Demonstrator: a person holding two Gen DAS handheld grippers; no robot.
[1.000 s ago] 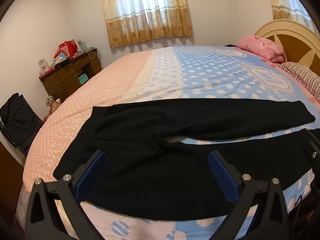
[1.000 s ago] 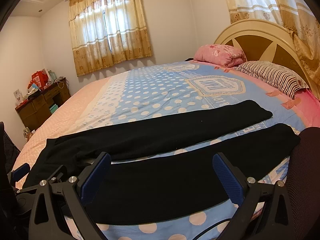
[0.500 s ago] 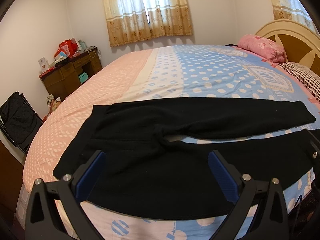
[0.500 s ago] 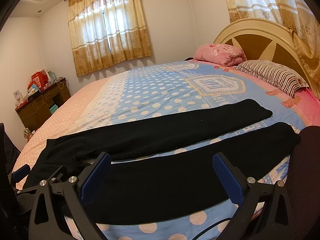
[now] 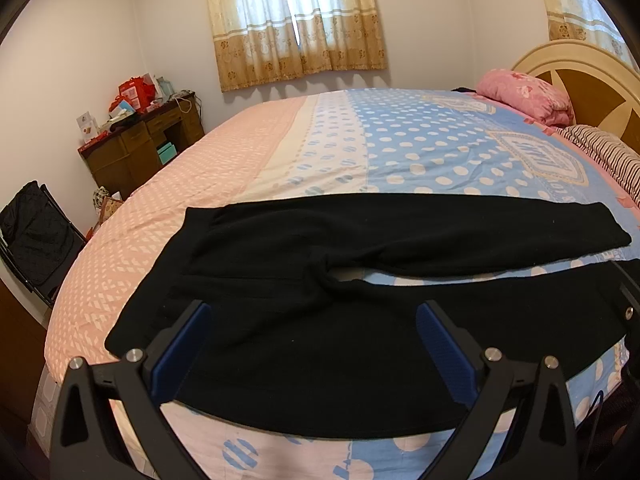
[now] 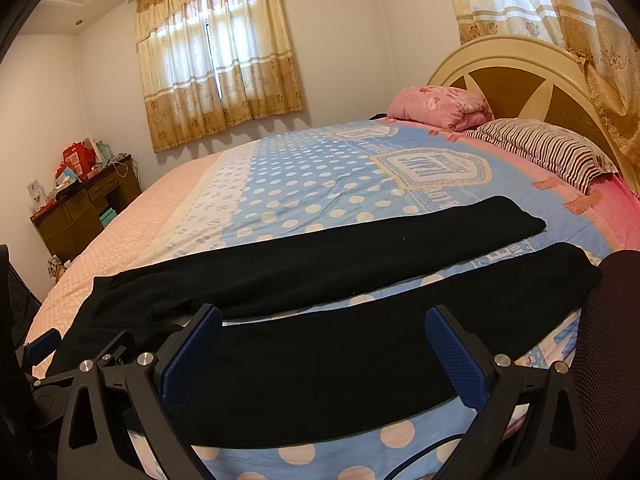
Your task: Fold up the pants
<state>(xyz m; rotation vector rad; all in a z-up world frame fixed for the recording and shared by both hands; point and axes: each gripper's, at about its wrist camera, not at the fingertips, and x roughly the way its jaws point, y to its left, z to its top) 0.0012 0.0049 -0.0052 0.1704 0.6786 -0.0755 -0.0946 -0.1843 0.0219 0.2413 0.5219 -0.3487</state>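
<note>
Black pants lie flat along the near edge of the bed, waistband at the left, both legs stretched to the right with a gap between them. My left gripper hovers open just above the hip and near leg, nothing between its blue pads. My right gripper is open too, over the middle of the near leg. The near leg's front hem hangs over the mattress edge. The left gripper's body shows at the lower left of the right wrist view.
A pink pillow and a striped pillow lie by the headboard at the right. A cluttered wooden desk stands by the far left wall. A dark chair is at the left, another dark seat back at the right.
</note>
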